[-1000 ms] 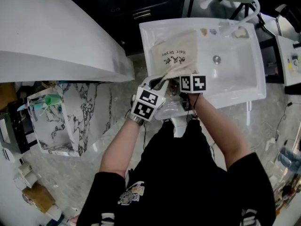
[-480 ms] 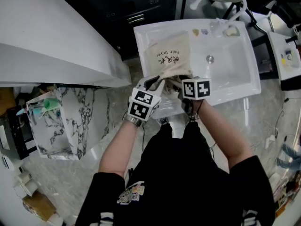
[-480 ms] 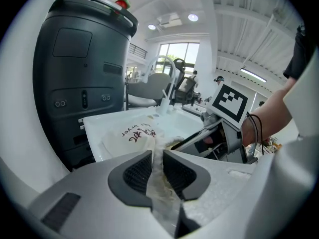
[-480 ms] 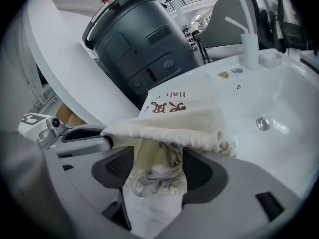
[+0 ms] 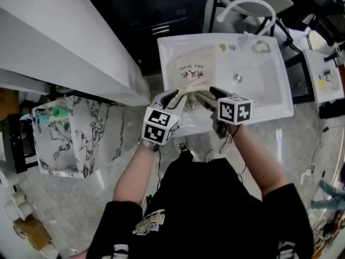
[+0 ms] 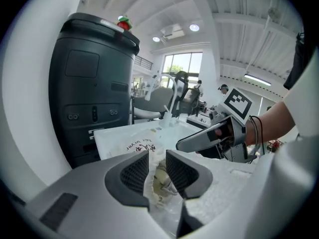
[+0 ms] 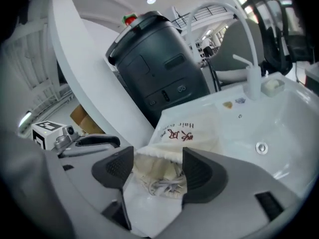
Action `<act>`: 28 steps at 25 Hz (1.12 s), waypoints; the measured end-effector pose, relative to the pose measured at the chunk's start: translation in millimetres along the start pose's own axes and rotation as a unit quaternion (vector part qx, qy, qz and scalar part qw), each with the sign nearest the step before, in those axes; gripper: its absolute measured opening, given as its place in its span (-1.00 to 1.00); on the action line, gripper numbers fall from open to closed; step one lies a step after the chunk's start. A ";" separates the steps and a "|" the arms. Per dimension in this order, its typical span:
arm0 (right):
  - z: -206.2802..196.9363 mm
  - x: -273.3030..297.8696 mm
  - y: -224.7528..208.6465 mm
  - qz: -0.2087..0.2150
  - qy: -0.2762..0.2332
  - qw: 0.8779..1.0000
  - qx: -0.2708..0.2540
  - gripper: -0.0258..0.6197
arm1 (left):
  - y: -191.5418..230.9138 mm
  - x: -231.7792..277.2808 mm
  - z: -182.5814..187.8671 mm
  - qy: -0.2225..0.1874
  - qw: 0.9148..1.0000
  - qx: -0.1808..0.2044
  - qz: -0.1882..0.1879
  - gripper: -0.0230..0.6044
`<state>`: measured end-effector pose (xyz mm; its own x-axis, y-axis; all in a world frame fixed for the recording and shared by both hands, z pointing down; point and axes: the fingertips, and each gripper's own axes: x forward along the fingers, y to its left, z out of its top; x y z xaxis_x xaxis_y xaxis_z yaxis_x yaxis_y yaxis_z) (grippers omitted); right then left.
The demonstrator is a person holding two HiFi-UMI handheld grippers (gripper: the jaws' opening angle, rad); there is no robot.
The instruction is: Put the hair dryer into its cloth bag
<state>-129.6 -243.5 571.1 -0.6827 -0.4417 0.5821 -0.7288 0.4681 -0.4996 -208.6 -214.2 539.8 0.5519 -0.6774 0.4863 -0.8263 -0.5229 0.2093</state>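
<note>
White counter (image 5: pixel 64 42) at left; beside it the sink (image 5: pixel 259 85) holds the cloth bag (image 5: pixel 193 72), printed "Hair Dryer", with a white cord (image 7: pixel 162 185) in its mouth. The left gripper (image 5: pixel 175 97) has narrow jaws that have just been opening, with the bag mouth showing in the gap. The right gripper (image 5: pixel 209 94) has wide jaws and grips nothing.

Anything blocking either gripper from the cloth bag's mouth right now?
Nothing visible. The cloth bag lies in the sink, mouth toward both grippers, white cord showing inside. On the left gripper the jaws have just been opening, bag rim between them; the right gripper is open.
</note>
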 end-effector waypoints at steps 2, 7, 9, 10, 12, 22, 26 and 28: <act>12.5 -15.2 6.4 0.014 -0.024 0.999 -0.033 0.03 | -2.1 -11.6 6.9 -0.016 1.000 -0.007 0.019 -0.61; 46.5 -61.9 30.8 0.055 -0.089 0.987 -0.123 0.05 | -21.3 -36.2 24.4 -0.052 0.997 -0.013 0.056 -0.57; 53.3 -83.5 39.7 0.067 -0.108 0.980 -0.155 0.04 | -34.8 -44.8 30.7 -0.066 0.995 -0.011 0.068 -0.56; 54.8 -94.4 44.0 0.073 -0.116 0.976 -0.171 0.04 | -42.6 -49.4 34.0 -0.073 0.994 -0.009 0.075 -0.55; 54.8 -116.3 51.4 0.084 -0.129 0.968 -0.199 0.01 | -60.1 -57.6 40.2 -0.087 0.992 -0.005 0.088 -0.55; 34.9 -212.7 59.2 0.131 -0.171 0.952 -0.218 -0.09 | -169.3 -83.6 55.0 -0.120 0.985 0.013 0.122 -0.55; 22.9 -243.7 57.5 0.145 -0.179 0.948 -0.221 -0.16 | -205.6 -93.5 54.2 -0.132 0.982 0.015 0.134 -0.55; 15.9 -256.8 54.6 0.150 -0.181 0.947 -0.219 -0.22 | -222.3 -97.2 49.8 -0.135 0.981 0.014 0.139 -0.55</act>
<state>5.2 -116.7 384.2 -0.8861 -0.4353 0.1592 -0.4626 0.8513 -0.2475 -72.9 -57.9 403.7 0.3177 -0.9067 0.2772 -0.9480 -0.3092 0.0753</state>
